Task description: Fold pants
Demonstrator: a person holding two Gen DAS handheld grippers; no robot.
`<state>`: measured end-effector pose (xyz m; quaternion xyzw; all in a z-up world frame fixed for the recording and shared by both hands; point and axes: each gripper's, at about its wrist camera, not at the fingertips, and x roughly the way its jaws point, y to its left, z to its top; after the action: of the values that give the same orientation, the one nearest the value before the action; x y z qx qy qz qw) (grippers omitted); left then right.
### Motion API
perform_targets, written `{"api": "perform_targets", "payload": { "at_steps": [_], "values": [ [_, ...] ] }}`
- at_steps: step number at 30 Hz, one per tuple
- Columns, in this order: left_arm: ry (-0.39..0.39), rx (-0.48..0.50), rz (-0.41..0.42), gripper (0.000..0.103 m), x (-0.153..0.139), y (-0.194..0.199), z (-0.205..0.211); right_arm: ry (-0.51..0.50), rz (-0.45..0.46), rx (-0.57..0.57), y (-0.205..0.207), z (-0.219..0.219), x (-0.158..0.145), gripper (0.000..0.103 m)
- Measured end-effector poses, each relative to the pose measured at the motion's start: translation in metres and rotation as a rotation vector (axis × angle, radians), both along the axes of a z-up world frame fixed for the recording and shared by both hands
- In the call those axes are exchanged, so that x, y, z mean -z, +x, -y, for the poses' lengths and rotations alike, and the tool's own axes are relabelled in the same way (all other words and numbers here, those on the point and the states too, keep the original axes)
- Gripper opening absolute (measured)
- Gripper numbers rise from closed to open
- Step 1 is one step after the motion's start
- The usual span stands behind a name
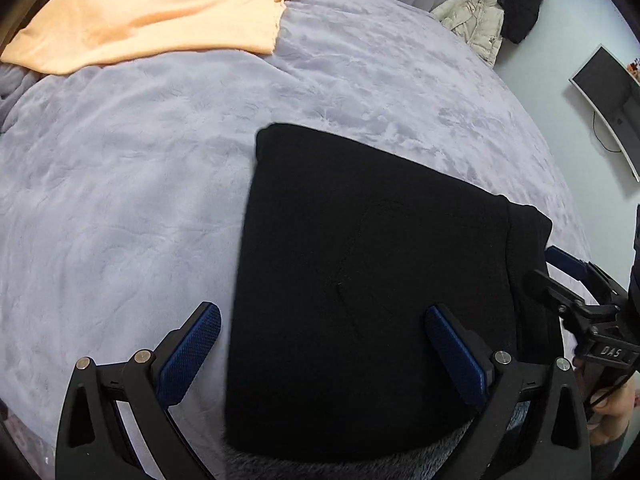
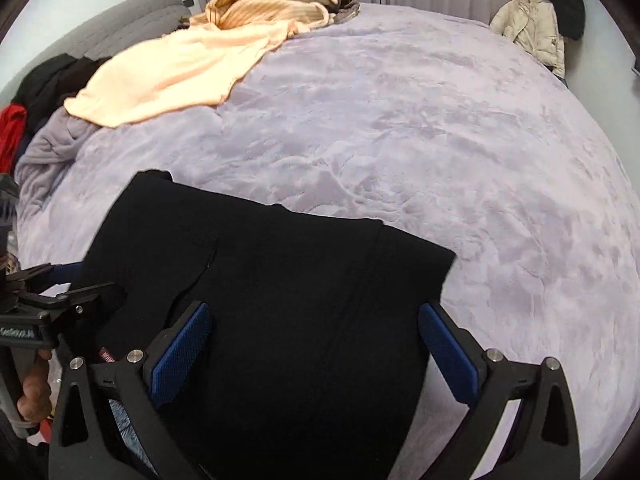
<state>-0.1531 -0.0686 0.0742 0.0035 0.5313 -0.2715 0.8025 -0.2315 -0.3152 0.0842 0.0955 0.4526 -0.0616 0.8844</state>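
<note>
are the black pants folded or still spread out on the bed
Folded: the black pants lie as a compact rectangular block on the lavender blanket, layered edges showing at one side. Both tongs, left and right, are open.

Open blanket point(image 1: 140, 184) ahead and to both sides — clutter only along the far edge.

The folded pants point(image 1: 360, 280) lie at the near edge, taking the middle there; bare blanket runs free from their far side across the bed's centre and right edge. The far left corner is blocked by a peach cloth point(image 2: 176, 72), a striped garment point(image 2: 272, 4) behind it, and a dark and red pile point(image 2: 24, 100) at the left edge — a coat point(image 2: 532, 24) hangs beyond the far right corner.
</note>
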Motion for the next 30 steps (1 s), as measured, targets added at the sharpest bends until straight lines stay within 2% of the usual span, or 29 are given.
{"api": "perform_targets", "payload": {
  "at_steps": [2, 4, 7, 9, 12, 14, 15, 18, 20, 22, 24, 26, 30],
  "values": [
    [0.022, -0.002, 0.070, 0.103, -0.014, 0.000, -0.020, 0.028, 0.042, 0.005, -0.032, 0.014, -0.010, 0.103],
    [0.030, -0.007, 0.095, 0.103, -0.017, 0.006, -0.041, 0.070, 0.034, 0.010, -0.053, 0.030, -0.007, 0.103],
    [-0.022, 0.044, 0.015, 0.103, -0.004, 0.012, -0.048, 0.251, 0.059, -0.028, -0.081, 0.052, 0.006, 0.103],
    [-0.026, 0.112, -0.024, 0.103, 0.007, 0.007, -0.036, 0.304, 0.060, -0.046, -0.084, 0.055, 0.015, 0.103],
    [-0.078, 0.150, -0.057, 0.103, 0.013, 0.006, -0.020, 0.359, 0.019, -0.095, -0.067, 0.043, 0.035, 0.103],
    [-0.111, 0.180, -0.142, 0.103, 0.025, 0.011, -0.006, 0.422, -0.014, -0.125, -0.049, 0.033, 0.051, 0.103],
    [-0.117, 0.176, -0.155, 0.103, 0.030, 0.010, 0.000, 0.438, -0.026, -0.138, -0.040, 0.027, 0.059, 0.103],
    [-0.128, 0.173, -0.125, 0.103, 0.035, 0.006, 0.016, 0.387, -0.009, -0.137, -0.020, 0.007, 0.063, 0.103],
    [-0.122, 0.174, -0.125, 0.100, 0.031, 0.004, 0.025, 0.315, -0.014, -0.140, -0.014, -0.007, 0.056, 0.101],
    [-0.112, 0.195, -0.097, 0.088, 0.022, -0.003, 0.031, 0.268, 0.006, -0.160, -0.021, -0.013, 0.044, 0.093],
    [-0.101, 0.197, -0.081, 0.081, 0.015, -0.008, 0.032, 0.262, 0.021, -0.155, -0.028, -0.008, 0.035, 0.077],
    [-0.085, 0.185, -0.075, 0.079, 0.010, -0.012, 0.036, 0.283, 0.040, -0.150, -0.032, 0.000, 0.029, 0.071],
    [-0.056, 0.168, -0.045, 0.075, -0.005, -0.021, 0.045, 0.251, 0.046, -0.159, -0.032, -0.002, 0.022, 0.067]
  ]
}}
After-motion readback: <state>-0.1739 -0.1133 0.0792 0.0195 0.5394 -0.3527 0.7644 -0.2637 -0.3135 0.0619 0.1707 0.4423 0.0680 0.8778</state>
